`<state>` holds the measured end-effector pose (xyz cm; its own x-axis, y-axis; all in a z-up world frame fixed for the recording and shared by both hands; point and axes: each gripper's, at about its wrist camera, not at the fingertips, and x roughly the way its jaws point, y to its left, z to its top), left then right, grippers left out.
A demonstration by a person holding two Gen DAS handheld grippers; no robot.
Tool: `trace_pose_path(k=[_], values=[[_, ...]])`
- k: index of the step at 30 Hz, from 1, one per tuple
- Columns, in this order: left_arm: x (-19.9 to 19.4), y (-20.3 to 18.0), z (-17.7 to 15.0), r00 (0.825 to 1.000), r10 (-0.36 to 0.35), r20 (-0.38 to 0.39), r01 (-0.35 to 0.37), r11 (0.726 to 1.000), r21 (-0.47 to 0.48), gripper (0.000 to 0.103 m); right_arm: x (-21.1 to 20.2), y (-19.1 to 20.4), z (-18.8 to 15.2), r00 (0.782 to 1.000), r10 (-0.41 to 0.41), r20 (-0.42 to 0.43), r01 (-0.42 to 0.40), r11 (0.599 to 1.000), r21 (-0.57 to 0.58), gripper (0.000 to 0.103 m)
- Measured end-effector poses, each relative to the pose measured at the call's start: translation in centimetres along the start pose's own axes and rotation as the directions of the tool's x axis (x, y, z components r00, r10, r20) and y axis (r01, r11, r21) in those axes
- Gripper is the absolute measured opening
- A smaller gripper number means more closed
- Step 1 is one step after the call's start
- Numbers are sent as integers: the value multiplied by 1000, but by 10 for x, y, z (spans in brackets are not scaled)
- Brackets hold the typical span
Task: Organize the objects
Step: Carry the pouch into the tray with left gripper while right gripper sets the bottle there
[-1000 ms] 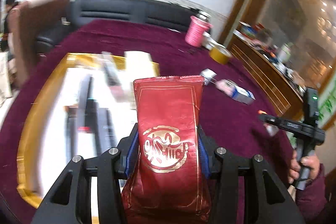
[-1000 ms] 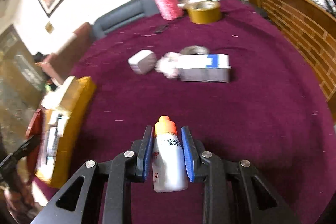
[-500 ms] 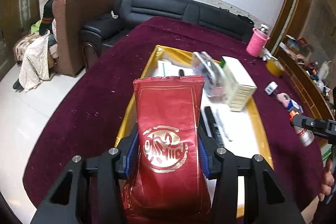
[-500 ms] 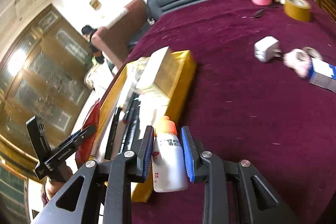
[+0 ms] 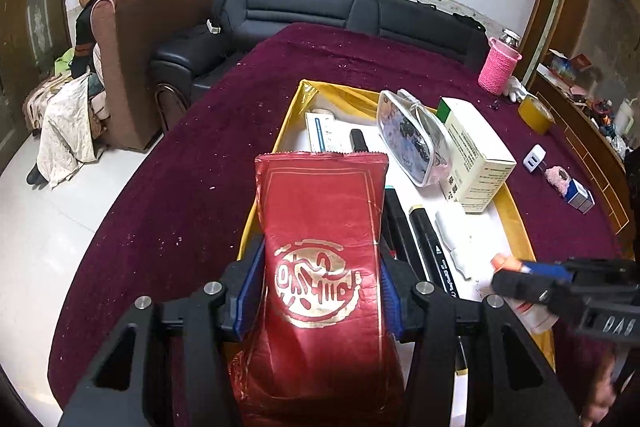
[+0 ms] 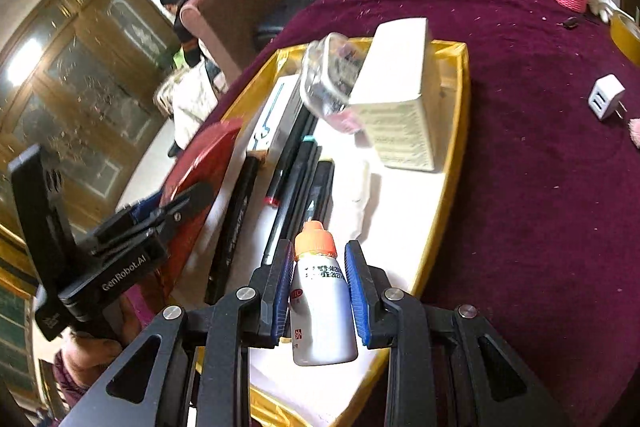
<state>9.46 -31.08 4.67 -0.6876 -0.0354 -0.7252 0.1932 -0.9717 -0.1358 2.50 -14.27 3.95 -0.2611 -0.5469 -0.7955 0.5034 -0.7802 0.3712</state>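
My left gripper (image 5: 320, 259) is shut on a red foil packet (image 5: 322, 227) with a gold seal, held over the near left part of the gold-rimmed tray (image 5: 516, 215). My right gripper (image 6: 318, 267) is shut on a small white bottle (image 6: 320, 311) with an orange cap, held above the tray's (image 6: 456, 131) near end. The bottle and right gripper also show in the left wrist view (image 5: 532, 279) at the tray's right side. The left gripper with the packet (image 6: 196, 171) shows at the left of the right wrist view.
The tray holds black markers (image 5: 430, 251), a white carton (image 5: 476, 155), a clear pouch (image 5: 412, 139) and a flat white box (image 5: 322, 131). On the maroon cloth (image 5: 200, 187) are a pink cup (image 5: 498, 69), tape roll (image 5: 536, 115), white charger (image 5: 534, 159) and a blue-white box (image 5: 580, 199).
Both grippers have swung over to the tray with their loads. The right gripper with the bottle has come in over the tray's near end, close beside the left gripper.
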Motion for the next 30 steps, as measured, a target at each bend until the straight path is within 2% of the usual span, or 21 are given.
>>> trace_pose_path(k=[6, 15, 19, 24, 30], values=[[0, 5, 0, 999, -51, -2, 51, 998, -37, 61, 13, 5, -3, 999, -38, -32, 38, 999, -15, 30], [-33, 12, 4, 990, -106, 90, 113, 990, -82, 81, 12, 14, -4, 998, -63, -19, 62, 997, -49, 30], [-45, 9, 4, 985, -135, 104, 145, 985, -91, 83, 8, 15, -6, 997, -80, -16, 79, 995, -57, 32], [-53, 6, 0, 984, -141, 107, 152, 984, -97, 85, -7, 16, -9, 996, -89, 20, 90, 994, -59, 65], [-59, 5, -5, 987, -126, 100, 137, 984, -110, 87, -33, 22, -15, 981, -154, 118, 168, 979, -113, 82]])
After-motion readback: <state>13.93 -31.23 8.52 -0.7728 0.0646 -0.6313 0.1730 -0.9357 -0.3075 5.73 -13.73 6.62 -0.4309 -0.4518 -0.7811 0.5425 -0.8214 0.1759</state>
